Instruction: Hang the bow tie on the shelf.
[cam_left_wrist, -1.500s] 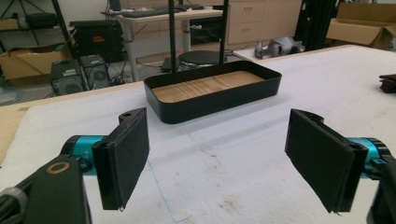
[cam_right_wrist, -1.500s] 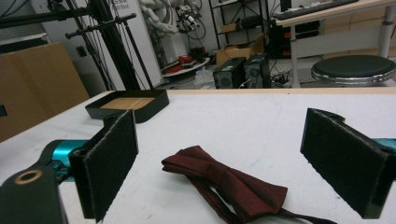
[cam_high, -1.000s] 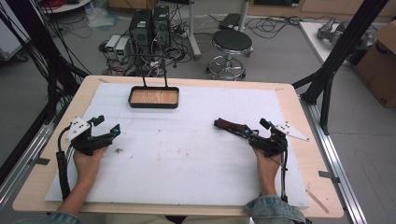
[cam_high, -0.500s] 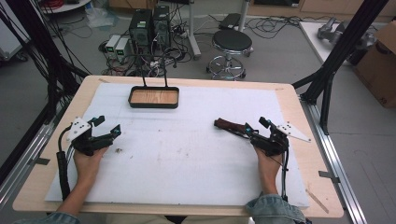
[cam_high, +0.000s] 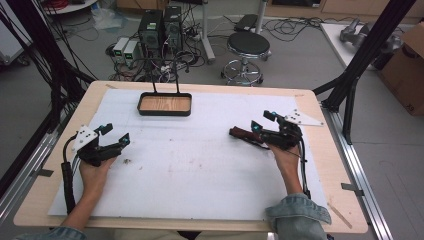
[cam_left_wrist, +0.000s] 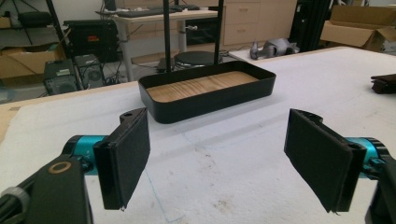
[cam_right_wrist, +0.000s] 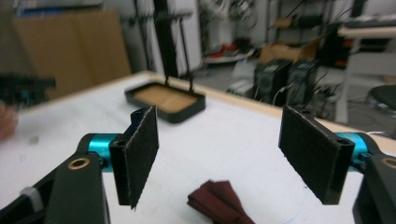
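Item: dark red cloth (cam_high: 245, 134), centre-right of the high view.
My right gripper (cam_high: 257, 126) nearest, jaws just closing, spread, nothing pinched; cloth below-ahead, long axis left-right. Left gripper (cam_high: 116, 135) spread.

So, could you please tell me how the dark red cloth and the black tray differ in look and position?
The dark red cloth is soft, folded and lies flat near the right gripper; the black tray is rigid, rectangular, with raised walls and a wooden floor, at the table's far edge. Both rest on the white mat.
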